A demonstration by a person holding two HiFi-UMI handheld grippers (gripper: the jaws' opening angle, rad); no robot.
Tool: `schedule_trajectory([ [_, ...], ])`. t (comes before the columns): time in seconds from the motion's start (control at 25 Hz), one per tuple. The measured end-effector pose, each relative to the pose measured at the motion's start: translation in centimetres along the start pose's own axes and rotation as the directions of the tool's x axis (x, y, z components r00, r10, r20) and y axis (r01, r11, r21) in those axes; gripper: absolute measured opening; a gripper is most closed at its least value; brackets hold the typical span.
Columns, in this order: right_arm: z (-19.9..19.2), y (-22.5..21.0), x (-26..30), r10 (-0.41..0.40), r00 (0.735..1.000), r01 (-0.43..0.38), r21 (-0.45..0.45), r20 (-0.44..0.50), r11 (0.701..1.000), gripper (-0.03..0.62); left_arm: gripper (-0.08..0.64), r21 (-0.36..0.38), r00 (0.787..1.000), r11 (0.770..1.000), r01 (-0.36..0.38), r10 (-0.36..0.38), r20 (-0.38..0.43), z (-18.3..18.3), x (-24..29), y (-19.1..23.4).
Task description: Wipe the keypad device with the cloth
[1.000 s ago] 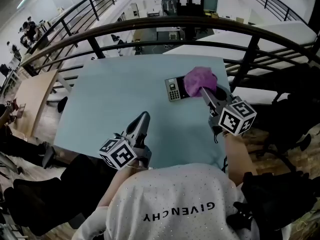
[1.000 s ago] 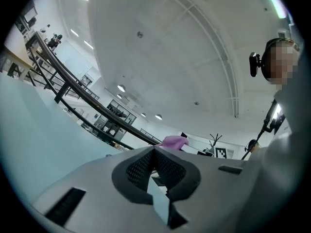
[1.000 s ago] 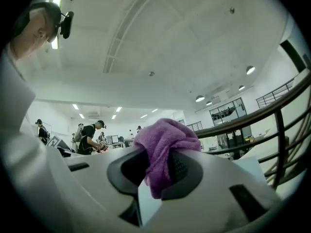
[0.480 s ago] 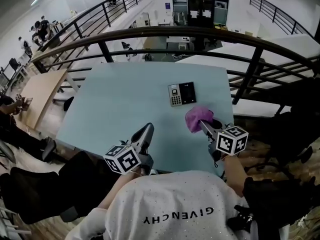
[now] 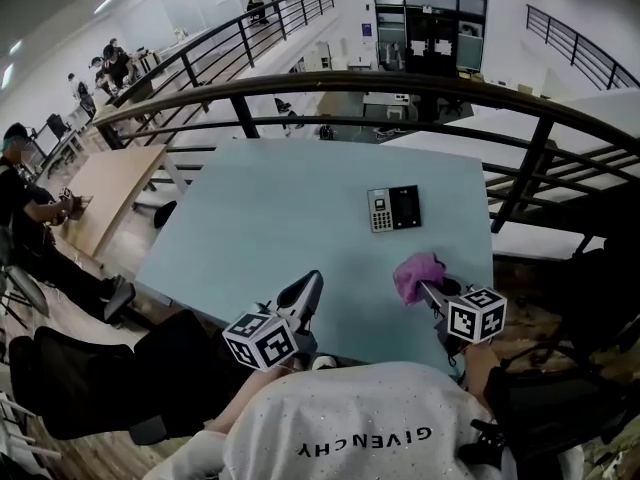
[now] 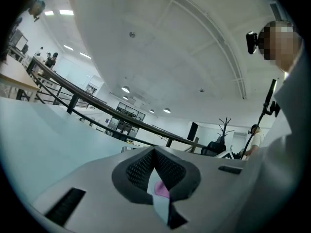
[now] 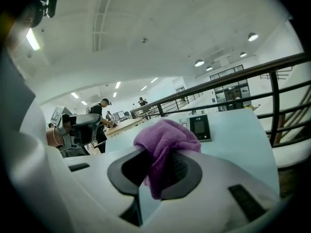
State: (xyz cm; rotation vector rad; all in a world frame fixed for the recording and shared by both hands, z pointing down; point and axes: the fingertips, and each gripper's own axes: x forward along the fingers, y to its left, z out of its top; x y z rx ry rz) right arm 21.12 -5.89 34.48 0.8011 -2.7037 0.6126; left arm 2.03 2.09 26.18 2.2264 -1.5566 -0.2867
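While I hold both tools low near the table's (image 5: 250,208) near edge, my left gripper (image 5: 309,286) points out over the pale blue top from the left of the pair. Its own view shows the left gripper (image 6: 154,150) clenched, the dark ribbed pads (image 6: 139,169) meeting at their tips with nothing caught between them.

Further right, the keypad device (image 5: 394,208) lies flat on the table's right half, closer to the right edge than to the left. It has a light keypad on its left part and a dark panel on its right. From my right tool's view the keypad device (image 7: 200,126) sits beyond the jaws, clear of them.

Closer to me, by the near right corner, the purple cloth (image 5: 417,273) is bunched up and apart from the device. My right gripper (image 5: 428,290) is clamped on it. In its own view the cloth (image 7: 165,142) spills up over the tips of the right gripper (image 7: 163,154) and hangs down between the pads. I cannot tell whether the cloth touches the table.
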Motion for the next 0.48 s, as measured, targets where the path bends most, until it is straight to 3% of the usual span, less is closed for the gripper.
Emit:
schedule_trajectory([
  [0.48,-1.4,-1.2,-2.1,-0.004,0.997,0.006,0.019,-0.080,1.000,0.049,0.000,-0.077,1.000,0.997,-0.023,0.022,-0.018,-1.0,0.2,-2.1],
])
